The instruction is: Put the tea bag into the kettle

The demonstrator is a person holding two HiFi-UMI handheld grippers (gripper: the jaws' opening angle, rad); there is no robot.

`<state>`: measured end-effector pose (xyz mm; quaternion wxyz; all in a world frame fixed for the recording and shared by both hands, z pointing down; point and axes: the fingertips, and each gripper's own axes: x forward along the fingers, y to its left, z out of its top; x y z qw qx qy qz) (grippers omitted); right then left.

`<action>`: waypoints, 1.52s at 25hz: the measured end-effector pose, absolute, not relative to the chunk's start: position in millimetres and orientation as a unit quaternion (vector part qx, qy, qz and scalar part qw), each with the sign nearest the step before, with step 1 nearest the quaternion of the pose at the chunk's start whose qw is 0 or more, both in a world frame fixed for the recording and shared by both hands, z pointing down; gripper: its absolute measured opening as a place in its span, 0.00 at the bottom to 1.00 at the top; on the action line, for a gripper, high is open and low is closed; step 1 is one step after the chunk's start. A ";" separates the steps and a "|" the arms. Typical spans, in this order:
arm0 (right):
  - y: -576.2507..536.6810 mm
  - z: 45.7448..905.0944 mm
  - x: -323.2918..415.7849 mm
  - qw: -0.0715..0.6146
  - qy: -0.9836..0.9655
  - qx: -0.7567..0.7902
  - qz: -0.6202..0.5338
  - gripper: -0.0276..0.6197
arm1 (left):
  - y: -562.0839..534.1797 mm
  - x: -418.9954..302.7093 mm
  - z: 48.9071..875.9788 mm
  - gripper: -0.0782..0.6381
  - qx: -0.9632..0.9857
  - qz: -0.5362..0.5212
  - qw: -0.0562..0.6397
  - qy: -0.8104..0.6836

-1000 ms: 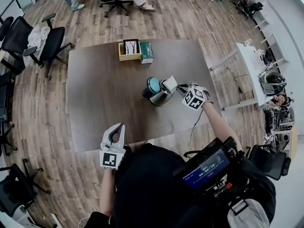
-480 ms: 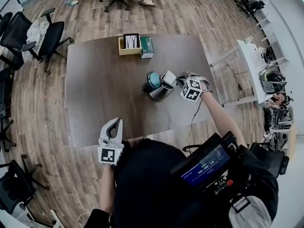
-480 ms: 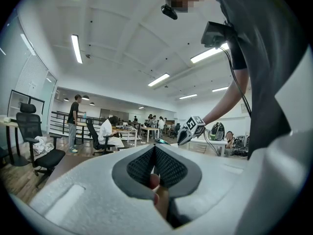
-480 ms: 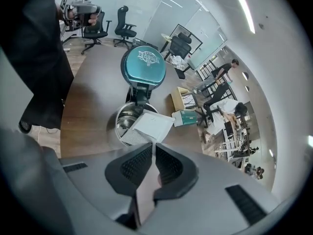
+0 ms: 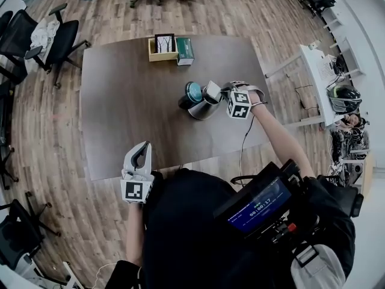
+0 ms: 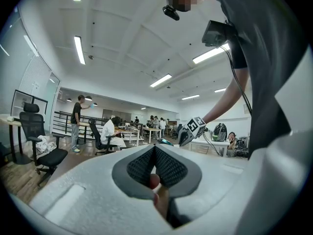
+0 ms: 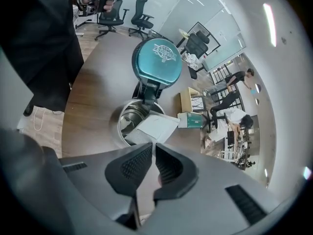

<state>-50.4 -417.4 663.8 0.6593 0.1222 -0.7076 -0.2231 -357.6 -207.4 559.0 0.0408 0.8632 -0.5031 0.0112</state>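
1 dark table [image 5: 129, 110]. On it: 1 kettle [image 5: 203, 109] w/ 1 teal lid [image 5: 194, 91], 1 tea bag [image 5: 212, 91], 1 wooden box [image 5: 162, 48], 1 green box [image 5: 184, 50]. 2 grippers, left gripper [image 5: 143, 149] & right gripper [image 5: 223, 93], 1 marker cube each. Office chairs [image 5: 62, 40]: at least 4 round the rm. 1 white desk [image 5: 319, 71] at the side. Ppl at the back: too small to count.

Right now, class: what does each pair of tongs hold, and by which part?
The right tongs pinch the white tea bag by its near edge, above the open kettle. The left tongs are shut on nothing.
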 end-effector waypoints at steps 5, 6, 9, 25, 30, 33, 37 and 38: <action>-413.4 668.9 -54.1 0.668 -0.701 0.103 -0.227 0.09 | -203.7 -360.8 563.3 0.11 0.862 0.013 0.043 -0.505; -412.4 670.4 -54.8 0.670 -0.699 0.097 -0.229 0.09 | -202.9 -361.6 563.9 0.11 0.861 0.013 0.044 -0.506; -410.9 675.6 -56.6 0.680 -0.689 0.075 -0.238 0.09 | -202.3 -364.6 564.6 0.11 0.860 0.010 0.047 -0.509; -411.6 696.7 -65.6 0.728 -0.638 -0.035 -0.250 0.09 | -196.5 -386.6 573.2 0.11 0.846 0.019 0.054 -0.530; -408.9 706.3 -71.4 0.732 -0.633 -0.052 -0.247 0.09 | -198.4 -389.6 571.0 0.11 0.847 0.022 0.041 -0.530; -409.6 708.5 -74.4 0.733 -0.633 -0.055 -0.242 0.09 | -197.7 -390.1 573.2 0.11 0.847 0.027 0.042 -0.529; -409.7 709.5 -74.6 0.739 -0.628 -0.060 -0.237 0.09 | -195.9 -388.2 574.4 0.11 0.847 0.030 0.049 -0.528; -410.1 709.8 -74.5 0.740 -0.628 -0.060 -0.235 0.09 | -196.1 -388.3 573.0 0.11 0.846 0.032 0.050 -0.530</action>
